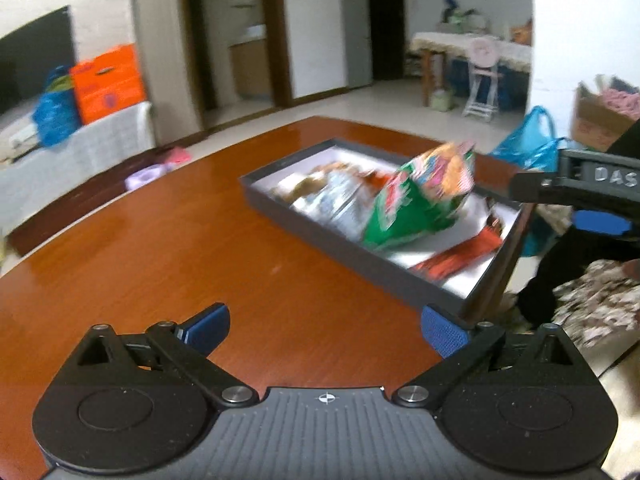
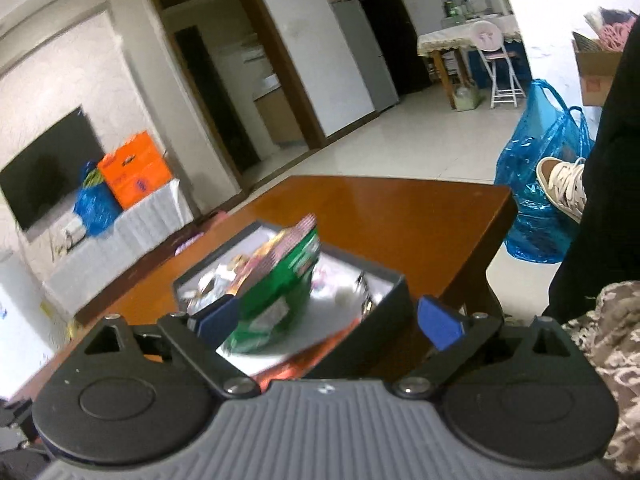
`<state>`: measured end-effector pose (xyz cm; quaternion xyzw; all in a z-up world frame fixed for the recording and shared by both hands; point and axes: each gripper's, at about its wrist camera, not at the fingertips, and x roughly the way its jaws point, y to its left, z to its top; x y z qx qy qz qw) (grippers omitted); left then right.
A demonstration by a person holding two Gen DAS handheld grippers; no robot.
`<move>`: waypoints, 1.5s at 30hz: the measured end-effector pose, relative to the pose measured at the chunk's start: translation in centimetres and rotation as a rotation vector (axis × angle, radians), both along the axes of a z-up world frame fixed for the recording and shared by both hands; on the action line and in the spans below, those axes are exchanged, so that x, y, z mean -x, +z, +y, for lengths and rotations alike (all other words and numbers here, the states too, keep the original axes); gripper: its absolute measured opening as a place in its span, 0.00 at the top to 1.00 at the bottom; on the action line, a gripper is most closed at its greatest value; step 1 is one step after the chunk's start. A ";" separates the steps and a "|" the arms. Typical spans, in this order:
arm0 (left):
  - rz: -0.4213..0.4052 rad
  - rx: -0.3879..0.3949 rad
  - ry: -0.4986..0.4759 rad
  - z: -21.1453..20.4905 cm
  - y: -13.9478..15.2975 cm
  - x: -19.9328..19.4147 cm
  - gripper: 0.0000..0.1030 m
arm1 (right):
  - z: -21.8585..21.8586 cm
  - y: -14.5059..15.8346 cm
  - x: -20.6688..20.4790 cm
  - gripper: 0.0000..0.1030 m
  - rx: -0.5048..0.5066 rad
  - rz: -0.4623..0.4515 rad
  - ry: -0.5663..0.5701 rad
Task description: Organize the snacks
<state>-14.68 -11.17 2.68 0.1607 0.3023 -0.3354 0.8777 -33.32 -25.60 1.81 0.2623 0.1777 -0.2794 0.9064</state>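
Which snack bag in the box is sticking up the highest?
The green bag, standing tilted above the gray box rim. The silver bag and orange packet lie low.

You face glossy reddish-brown wooden table (image 1: 168, 236), centre frame. Pale glossy tiled floor (image 1: 384, 100) beyond, 12 o'clock. Dark-framed doorway (image 1: 236, 40) at 11 o'clock, white walls either side. Black flat television (image 1: 36, 64) at 9 o'clock, above white-draped low cabinet (image 1: 100, 140) bearing orange cardboard box (image 1: 110, 82). Cloth-covered side table (image 1: 464, 46) and white folding chair (image 1: 482, 88) at 1 o'clock. Blue plastic bag (image 1: 528, 140) on floor, 3 o'clock.
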 end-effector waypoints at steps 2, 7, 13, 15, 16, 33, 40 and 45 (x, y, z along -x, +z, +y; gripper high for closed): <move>-0.012 -0.005 0.034 0.9 -0.3 0.8 0.00 | 1.1 -0.3 0.7 0.04 -0.005 0.044 0.024; 0.018 -0.005 0.104 2.9 -1.1 1.8 0.00 | 3.8 -1.1 1.7 0.04 -0.013 0.129 0.047; 0.054 -0.054 0.108 3.9 -3.0 2.2 0.00 | 6.3 -1.8 1.3 0.04 0.080 0.215 0.145; 0.040 -0.072 0.104 3.9 -3.1 2.3 0.00 | 6.8 -1.8 1.0 0.04 0.104 0.228 0.162; 0.031 -0.071 0.104 4.1 -3.1 2.4 0.00 | 6.8 -1.8 0.8 0.04 0.102 0.234 0.165; 0.035 -0.087 0.067 4.0 -3.7 2.7 0.00 | 5.7 -1.6 0.3 0.04 0.086 0.228 0.164; 0.042 -0.085 0.068 4.1 -3.6 2.6 0.00 | 5.6 -1.6 0.4 0.04 0.086 0.229 0.164; 0.037 -0.081 0.068 4.1 -3.6 2.6 0.00 | 5.6 -1.5 0.3 0.04 0.086 0.229 0.165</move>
